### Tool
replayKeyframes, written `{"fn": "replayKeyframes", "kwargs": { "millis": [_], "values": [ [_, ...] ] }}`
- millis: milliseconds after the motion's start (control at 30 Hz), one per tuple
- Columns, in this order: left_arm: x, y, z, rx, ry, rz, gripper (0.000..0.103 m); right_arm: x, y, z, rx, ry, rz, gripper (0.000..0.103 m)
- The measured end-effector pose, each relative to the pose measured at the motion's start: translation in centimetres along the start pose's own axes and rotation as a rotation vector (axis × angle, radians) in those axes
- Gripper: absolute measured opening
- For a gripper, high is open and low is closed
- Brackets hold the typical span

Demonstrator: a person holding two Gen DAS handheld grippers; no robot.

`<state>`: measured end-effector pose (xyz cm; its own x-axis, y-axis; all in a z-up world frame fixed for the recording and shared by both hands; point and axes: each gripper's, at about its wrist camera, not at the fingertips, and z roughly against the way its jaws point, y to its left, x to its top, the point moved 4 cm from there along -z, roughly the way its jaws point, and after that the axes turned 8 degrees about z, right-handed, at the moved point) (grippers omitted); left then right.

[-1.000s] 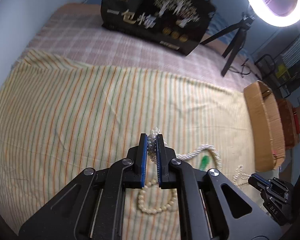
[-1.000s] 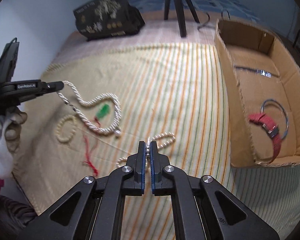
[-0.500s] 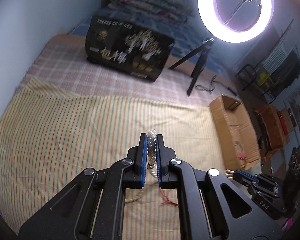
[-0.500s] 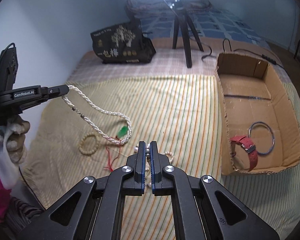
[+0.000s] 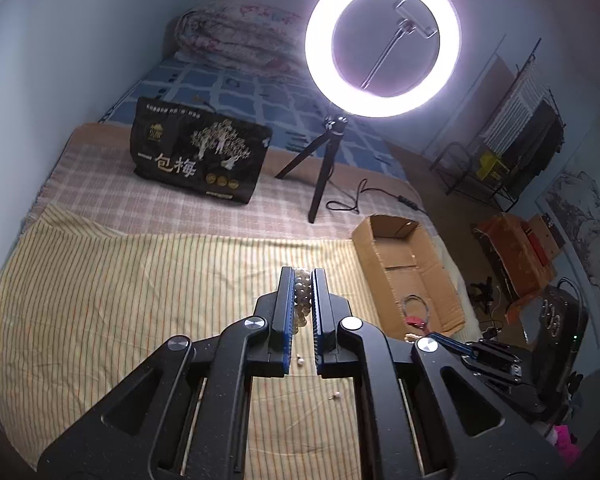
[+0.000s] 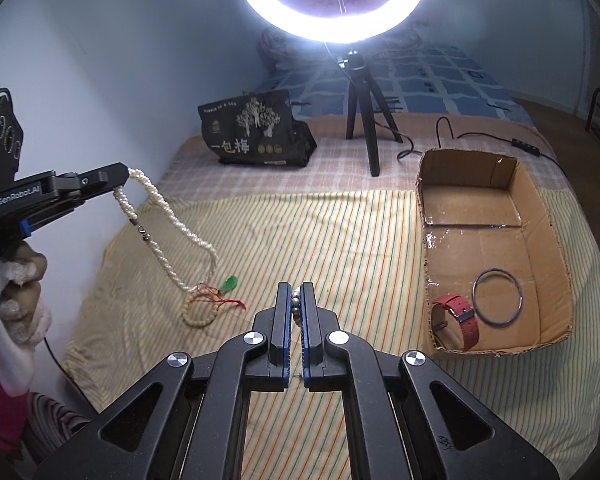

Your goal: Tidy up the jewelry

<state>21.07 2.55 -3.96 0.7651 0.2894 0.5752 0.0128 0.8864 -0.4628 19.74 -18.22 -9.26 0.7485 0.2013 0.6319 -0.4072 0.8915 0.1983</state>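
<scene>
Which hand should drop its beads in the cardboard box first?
Probably the right. The right gripper, shut on a small bead strand, is beside the cardboard box. The left gripper holds the long pearl necklace far over by the wall, its end still tangled with a bracelet.

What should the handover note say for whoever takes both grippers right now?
Left gripper: shut on the twisted pearl necklace, lifted; its low end hangs at the beaded bracelet and the green pendant on red cord, which lie on the striped cloth.
Right gripper: shut on a small string of pearls, raised over the cloth.
Done: red watch and metal bangle already lie in the cardboard box.
Left: both held strands into the box, then the bracelet and pendant. Two small loose bits lie on the cloth below the left gripper; what they are, I cannot tell.
</scene>
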Motion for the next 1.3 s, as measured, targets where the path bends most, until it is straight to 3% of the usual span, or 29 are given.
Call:
{"fn": "replayKeyframes", "kwargs": {
  "millis": [600,833,1300],
  "values": [
    [2.0,-7.4,6.1,-0.080,-0.081,-0.122,0.006,1.2,-0.7,4.3,0.007,-0.077,0.007,0.003],
    [1.3,-9.9,4.2,-0.093,-0.046,-0.158,0.006,2.4,-2.6,6.8,-0.030,-0.104,0.019,0.003],
    [1.2,-15.7,-2.4,-0.114,0.013,-0.221,0.006,5.3,-10.6,9.1,-0.178,-0.100,0.028,0.003]
  ]
}}
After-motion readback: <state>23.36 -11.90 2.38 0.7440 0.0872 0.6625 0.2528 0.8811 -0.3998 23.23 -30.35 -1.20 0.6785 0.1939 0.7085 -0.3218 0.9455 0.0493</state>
